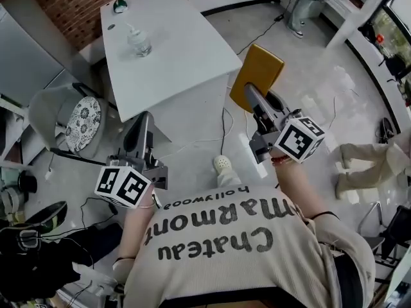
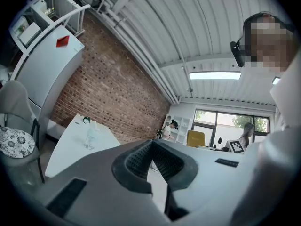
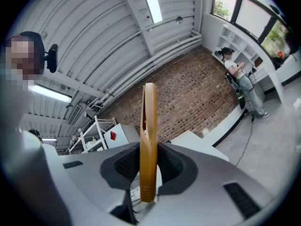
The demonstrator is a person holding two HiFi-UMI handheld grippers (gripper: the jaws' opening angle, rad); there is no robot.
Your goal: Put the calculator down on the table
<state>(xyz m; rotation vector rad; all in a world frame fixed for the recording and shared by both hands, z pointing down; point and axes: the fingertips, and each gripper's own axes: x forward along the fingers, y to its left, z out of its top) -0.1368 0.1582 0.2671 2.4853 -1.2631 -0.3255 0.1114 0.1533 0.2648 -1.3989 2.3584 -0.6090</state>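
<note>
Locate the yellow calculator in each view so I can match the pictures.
Head view: calculator right of centre, sticking out ahead of the right gripper.
Left gripper view: small yellow panel, low and right of centre.
Right gripper view: dead centre, edge-on and upright, clamped between the jaws.
Shared landmark: the brick wall.

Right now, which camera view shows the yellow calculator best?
The head view: the calculator shows its broad flat side, clamped in the right gripper. The right gripper view shows only its thin edge between the jaws; the left gripper view, a small distant patch.
</note>
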